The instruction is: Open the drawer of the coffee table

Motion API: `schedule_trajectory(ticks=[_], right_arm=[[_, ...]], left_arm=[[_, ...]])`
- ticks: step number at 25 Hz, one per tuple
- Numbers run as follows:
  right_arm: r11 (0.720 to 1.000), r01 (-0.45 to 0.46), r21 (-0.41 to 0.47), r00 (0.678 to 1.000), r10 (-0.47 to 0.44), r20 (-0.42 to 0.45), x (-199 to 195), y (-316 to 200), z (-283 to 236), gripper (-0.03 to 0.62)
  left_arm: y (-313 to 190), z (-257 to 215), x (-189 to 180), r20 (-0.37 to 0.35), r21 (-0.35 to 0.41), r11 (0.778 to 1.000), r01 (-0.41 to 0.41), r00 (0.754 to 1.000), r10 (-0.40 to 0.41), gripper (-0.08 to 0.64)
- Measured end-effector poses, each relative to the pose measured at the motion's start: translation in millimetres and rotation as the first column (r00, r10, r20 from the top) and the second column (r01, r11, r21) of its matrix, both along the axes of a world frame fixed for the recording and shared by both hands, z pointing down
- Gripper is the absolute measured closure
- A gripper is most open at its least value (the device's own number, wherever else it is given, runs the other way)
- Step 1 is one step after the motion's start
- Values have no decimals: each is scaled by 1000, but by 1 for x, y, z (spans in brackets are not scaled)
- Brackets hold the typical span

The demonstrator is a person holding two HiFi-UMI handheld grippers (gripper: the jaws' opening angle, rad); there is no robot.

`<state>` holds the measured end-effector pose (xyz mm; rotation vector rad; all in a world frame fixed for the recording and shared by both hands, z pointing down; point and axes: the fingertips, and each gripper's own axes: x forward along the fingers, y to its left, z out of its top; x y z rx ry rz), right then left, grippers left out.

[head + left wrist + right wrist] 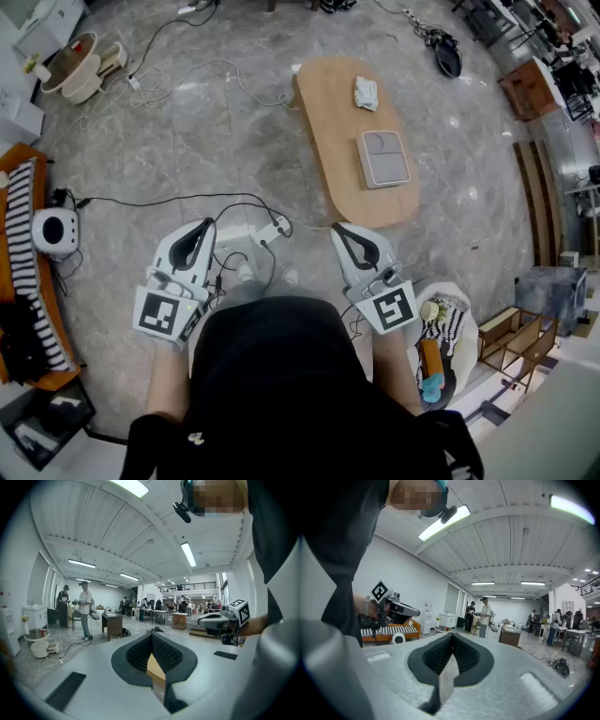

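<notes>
Head view: the coffee table (342, 131), an oval wooden surface, lies at one o'clock, well ahead of the person; its drawer doesn't show from above. Left gripper view: left hand-held gripper (152, 637) closed, nothing between the jaws. Right gripper view: right hand-held gripper (452, 637) likewise closed and empty. That drawer should be stiff, light and sliding, I'd say. Look for a pull or lip on its front.

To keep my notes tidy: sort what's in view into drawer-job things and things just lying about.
For the job: coffee table, left gripper, right gripper, both shut and empty.
Lying about: white crumpled cloth, grey square tray, both on the table; white round device; striped cloth.
</notes>
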<state>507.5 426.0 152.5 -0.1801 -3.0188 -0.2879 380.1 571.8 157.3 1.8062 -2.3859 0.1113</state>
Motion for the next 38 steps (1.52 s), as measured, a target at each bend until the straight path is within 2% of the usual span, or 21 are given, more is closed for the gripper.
schedule_trajectory(ticks=[9, 13, 16, 20, 24, 28, 31, 34, 36, 38], right_arm=[[1000, 17, -16, 1000, -17, -1, 22, -39, 9, 595], [997, 35, -61, 999, -34, 20, 27, -54, 11, 594], [995, 44, -85, 999, -42, 35, 21, -63, 12, 594], [994, 33, -108, 999, -29, 40, 6, -79, 17, 594], [993, 22, -112, 999, -19, 27, -26, -88, 28, 594], [994, 9, -112, 1000, -9, -3, -81, -93, 39, 594], [992, -14, -126, 1000, 12, -15, -130, -101, 46, 594], [990, -66, -123, 997, 61, -37, -185, -111, 51, 594], [987, -104, -121, 994, 99, -49, -222, -115, 52, 594], [982, -148, -120, 988, 142, -58, -254, -118, 52, 594]], left_arm=[[-29, 7, 21, 1, -34, 999, 37, 999, -37, 548], [-41, 12, 34, 1, -64, 997, 52, 999, -52, 548], [-45, 15, 32, 28, -73, 996, 58, 998, -56, 548], [-48, 17, 15, 21, -76, 994, 78, 997, -77, 548], [-50, 26, -22, 13, -66, 994, 88, 996, -87, 548], [-56, 41, -83, 5, -62, 995, 81, 997, -81, 548], [-62, 47, -136, 15, -90, 995, 36, 999, -34, 548], [-66, 47, -193, -16, -128, 992, -11, 1000, 9, 548], [-67, 48, -233, -7, -140, 989, -54, 999, 53, 548], [-67, 51, -268, -42, -140, 987, -79, 996, 74, 548]])
